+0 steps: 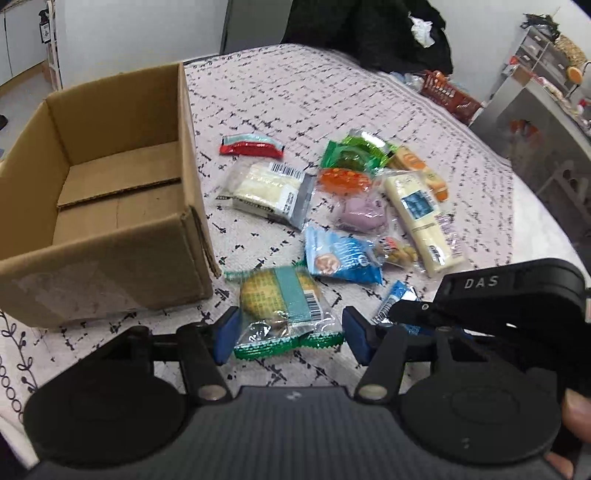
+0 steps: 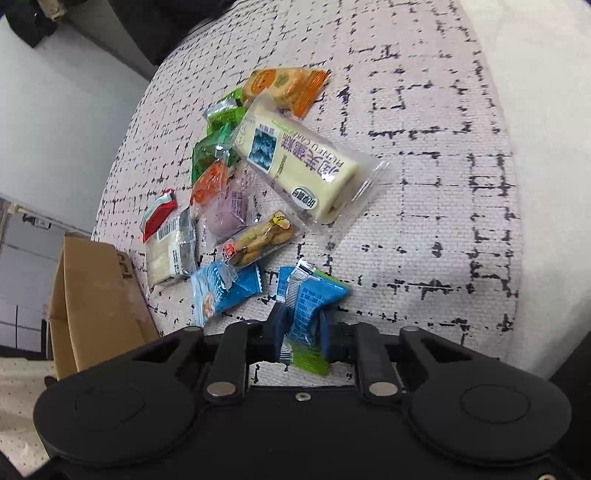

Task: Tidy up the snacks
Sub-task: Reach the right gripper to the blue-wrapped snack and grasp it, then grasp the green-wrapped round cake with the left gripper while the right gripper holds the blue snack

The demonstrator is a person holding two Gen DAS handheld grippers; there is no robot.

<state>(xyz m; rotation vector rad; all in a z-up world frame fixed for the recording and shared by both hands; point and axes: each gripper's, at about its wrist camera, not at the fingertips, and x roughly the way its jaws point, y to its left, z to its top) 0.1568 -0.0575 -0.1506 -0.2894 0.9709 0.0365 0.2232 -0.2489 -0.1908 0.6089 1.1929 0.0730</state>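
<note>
Snack packets lie scattered on a black-and-white patterned cloth. My left gripper is shut on a clear, green-edged cookie packet, its blue pads pressing the packet's two sides, just right of the open cardboard box, which has nothing in it. My right gripper is shut on a small blue-and-green packet, which is crumpled between the pads. In the left wrist view that same gripper sits at the right with the blue packet.
Loose packets beyond the grippers include a long cream cake, a bear biscuit bag, a blue packet, a purple one, green ones and a red one. A shelf and dark clothing stand behind.
</note>
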